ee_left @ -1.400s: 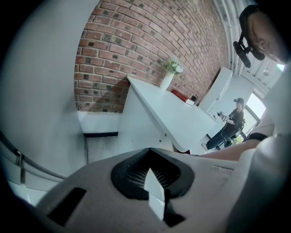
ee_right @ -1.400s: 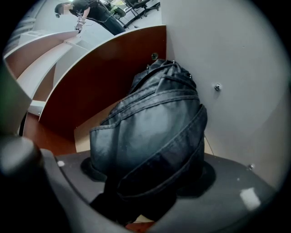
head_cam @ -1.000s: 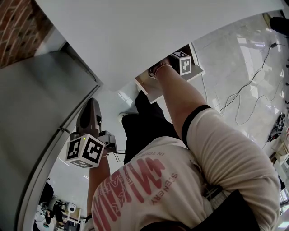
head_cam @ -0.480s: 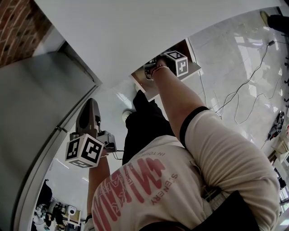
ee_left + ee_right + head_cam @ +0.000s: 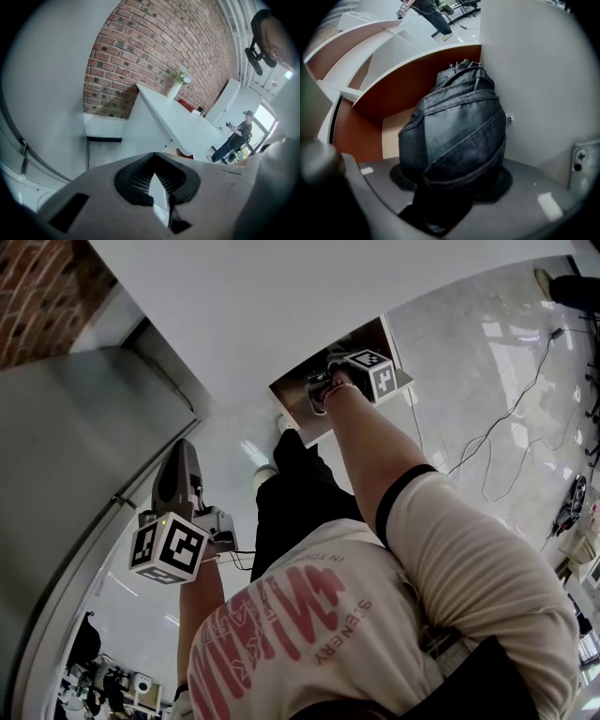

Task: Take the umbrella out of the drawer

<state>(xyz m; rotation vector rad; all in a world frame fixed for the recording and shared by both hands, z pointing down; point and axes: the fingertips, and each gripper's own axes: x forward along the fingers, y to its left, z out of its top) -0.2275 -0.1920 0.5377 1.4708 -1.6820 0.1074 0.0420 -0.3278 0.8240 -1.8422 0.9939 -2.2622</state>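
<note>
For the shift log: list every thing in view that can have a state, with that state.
drawer: pulled open.
umbrella: folded shut, its far end inside the drawer, near end between the right gripper's jaws.
right gripper: jaws have just been closing, now gripping the umbrella.
left gripper: jaws together, holding nothing, held away from the drawer.

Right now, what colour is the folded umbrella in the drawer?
The umbrella is black, with stitched seams; clearest in the right gripper view.
</note>
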